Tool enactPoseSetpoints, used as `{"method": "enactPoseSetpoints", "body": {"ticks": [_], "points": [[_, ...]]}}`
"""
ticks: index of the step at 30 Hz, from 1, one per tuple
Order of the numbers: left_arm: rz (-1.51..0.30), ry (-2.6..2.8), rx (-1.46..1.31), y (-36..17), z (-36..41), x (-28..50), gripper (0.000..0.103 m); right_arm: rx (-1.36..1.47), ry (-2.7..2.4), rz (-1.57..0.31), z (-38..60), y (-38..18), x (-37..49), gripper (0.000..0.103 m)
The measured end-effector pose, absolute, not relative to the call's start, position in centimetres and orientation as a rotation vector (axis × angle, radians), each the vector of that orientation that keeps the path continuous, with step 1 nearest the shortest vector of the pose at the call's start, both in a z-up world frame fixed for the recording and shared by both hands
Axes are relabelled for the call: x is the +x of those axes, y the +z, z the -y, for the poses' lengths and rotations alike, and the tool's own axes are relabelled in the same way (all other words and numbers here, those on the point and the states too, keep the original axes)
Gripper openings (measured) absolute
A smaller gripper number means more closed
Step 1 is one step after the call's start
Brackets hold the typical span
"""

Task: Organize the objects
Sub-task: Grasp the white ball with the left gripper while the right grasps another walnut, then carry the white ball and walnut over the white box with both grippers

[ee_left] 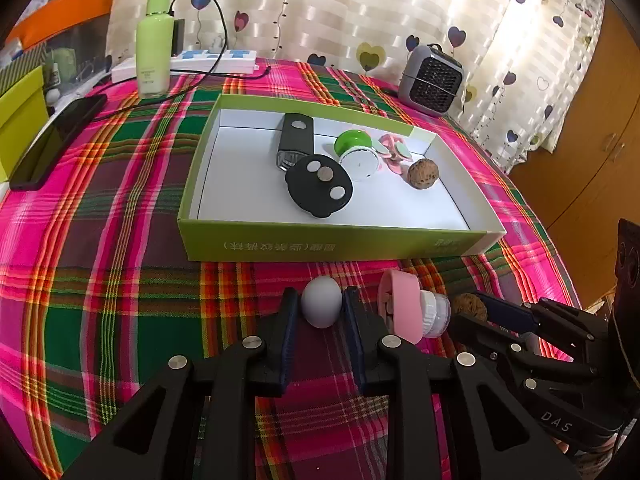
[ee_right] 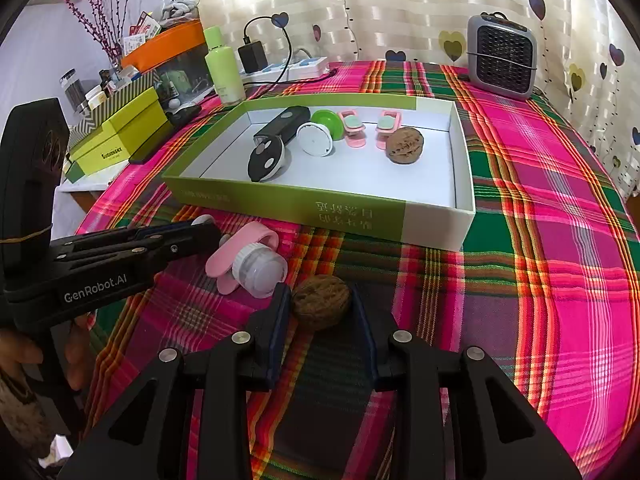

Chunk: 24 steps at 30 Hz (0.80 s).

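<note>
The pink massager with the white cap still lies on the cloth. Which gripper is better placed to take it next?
Neither is free: the left gripper is shut on the white egg, the right gripper on the walnut. The pink massager lies between them, so probably whichever unloads first.

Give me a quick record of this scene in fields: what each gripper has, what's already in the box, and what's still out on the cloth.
left gripper: closed on the white egg, low over the cloth
right gripper: closed on a walnut
green box: open, holds two black gadgets, a green-and-white item, pink clips and a second walnut
still out: pink-and-white item lying on the plaid cloth, between the two grippers
behind box: green bottle, power strip, small grey heater
</note>
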<state>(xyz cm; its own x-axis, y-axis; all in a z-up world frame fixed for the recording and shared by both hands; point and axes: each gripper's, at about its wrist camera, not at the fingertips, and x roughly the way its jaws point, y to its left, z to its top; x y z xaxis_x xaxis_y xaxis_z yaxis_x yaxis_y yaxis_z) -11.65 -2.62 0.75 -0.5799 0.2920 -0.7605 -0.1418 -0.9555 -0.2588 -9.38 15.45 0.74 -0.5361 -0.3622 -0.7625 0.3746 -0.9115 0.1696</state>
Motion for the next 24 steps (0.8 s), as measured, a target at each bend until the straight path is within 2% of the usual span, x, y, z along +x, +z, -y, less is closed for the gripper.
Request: {"method": "enactPoseSetpoints", "body": {"ticks": [24], "points": [[0.203,2.634,-1.261,1.58,2.67,-11.10,0.020,1.173,-2.450,-0.046,-15.28,1.41,-9.34,0.032]]}}
